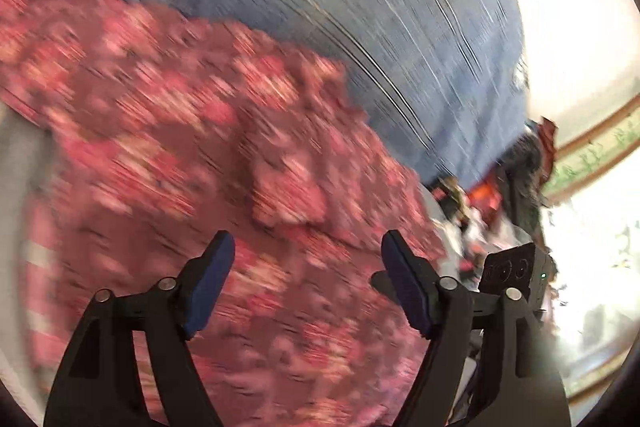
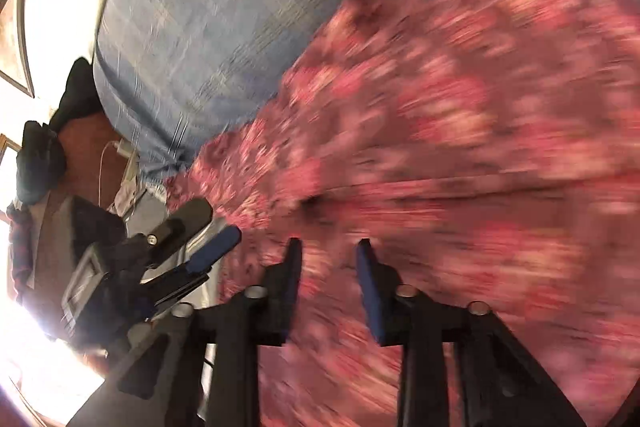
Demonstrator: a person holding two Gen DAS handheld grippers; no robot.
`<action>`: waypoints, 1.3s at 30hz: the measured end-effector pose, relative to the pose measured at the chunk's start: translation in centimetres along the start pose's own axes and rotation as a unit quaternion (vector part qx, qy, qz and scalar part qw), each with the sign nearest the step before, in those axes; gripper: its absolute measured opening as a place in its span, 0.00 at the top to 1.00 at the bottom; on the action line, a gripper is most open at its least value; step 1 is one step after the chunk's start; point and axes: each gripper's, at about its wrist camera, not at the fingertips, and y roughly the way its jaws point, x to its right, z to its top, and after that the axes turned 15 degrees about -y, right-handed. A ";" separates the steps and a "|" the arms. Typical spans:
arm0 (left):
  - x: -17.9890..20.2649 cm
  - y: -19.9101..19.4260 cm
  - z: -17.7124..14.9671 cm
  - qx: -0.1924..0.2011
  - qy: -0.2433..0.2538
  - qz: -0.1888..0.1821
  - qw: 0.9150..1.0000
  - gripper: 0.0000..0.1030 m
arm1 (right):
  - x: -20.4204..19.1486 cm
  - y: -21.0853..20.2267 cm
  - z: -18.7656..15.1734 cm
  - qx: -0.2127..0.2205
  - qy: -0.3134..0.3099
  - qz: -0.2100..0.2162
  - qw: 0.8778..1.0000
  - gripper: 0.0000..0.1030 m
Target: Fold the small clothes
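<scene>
Up close, 2 blue-padded grippers, both parted with nothing between the pads: the left gripper [image 1: 308, 251] spread wide, the right gripper [image 2: 329, 251] narrower, each hovering over 1 red floral garment [image 1: 192, 131]. It lies rumpled on the blue bedspread [image 1: 360, 7], its long axis running diagonally across the left wrist view. Motion blur hides finer detail.

Two wrist fisheyes angled down, close over one shared red floral garment [image 1: 224, 155] [image 2: 460, 131].
</scene>
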 end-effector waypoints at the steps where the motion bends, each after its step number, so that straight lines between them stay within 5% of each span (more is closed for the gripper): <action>1: 0.4 0.9 -0.2 -0.015 -0.002 -0.004 1.000 0.22 | 1.0 -1.3 -0.3 0.009 0.003 -0.010 1.000 0.65; 5: 1.6 4.9 0.5 -0.030 -0.026 0.013 0.999 0.22 | 5.9 -6.2 -1.7 0.040 0.039 -0.041 0.998 0.63; 6: 1.8 5.8 1.2 -0.019 -0.040 0.025 0.999 0.32 | 6.7 -6.8 -1.8 0.045 0.050 -0.045 0.997 0.63; 7: 2.0 6.3 1.6 -0.010 -0.047 0.030 0.998 0.72 | 8.2 -8.1 -2.3 0.057 0.069 -0.049 0.995 0.63; 8: 2.1 6.9 2.1 -0.010 -0.049 0.041 0.998 0.94 | 9.0 -8.9 -2.5 0.068 0.082 -0.049 0.993 0.63; 10: 2.6 6.5 2.8 -0.005 -0.056 0.048 0.997 0.93 | 10.6 -10.6 -2.9 0.094 0.103 -0.050 0.989 0.63; 15: 4.2 1.6 2.4 0.089 -0.015 0.062 0.994 0.93 | 15.1 -13.8 -2.7 0.155 0.139 -0.102 0.973 0.55; 18: 3.5 1.8 2.5 0.071 -0.022 0.080 0.994 0.93 | 17.1 -13.1 -1.4 0.155 0.154 -0.119 0.969 0.55; 22: 1.6 3.3 2.6 0.062 -0.039 0.111 0.991 0.91 | 17.9 -10.3 0.0 0.150 0.156 -0.083 0.973 0.55; 23: 1.0 4.1 2.6 0.055 -0.047 0.131 0.989 0.91 | 17.7 -9.5 0.3 0.137 0.139 -0.081 0.977 0.63; 24: 0.3 4.5 2.6 0.047 -0.051 0.144 0.987 0.91 | 16.8 -8.7 0.8 0.120 0.102 -0.103 0.982 0.89; 28: -0.4 3.5 2.0 0.034 -0.062 0.134 0.988 0.86 | 14.6 -8.3 1.1 0.085 0.001 -0.194 0.977 0.91; 32: -0.7 -0.9 1.0 0.061 -0.073 0.079 0.992 0.84 | 13.0 -10.4 1.4 0.096 -0.008 -0.191 0.977 0.78; 35: 0.4 -1.9 1.6 0.083 -0.075 0.068 0.991 0.71 | 10.1 -11.2 2.3 0.139 -0.041 -0.156 0.977 0.46; 39: 2.1 -0.1 3.0 0.097 -0.065 0.103 0.988 0.69 | 7.0 -8.2 4.1 0.128 -0.070 -0.120 0.982 0.45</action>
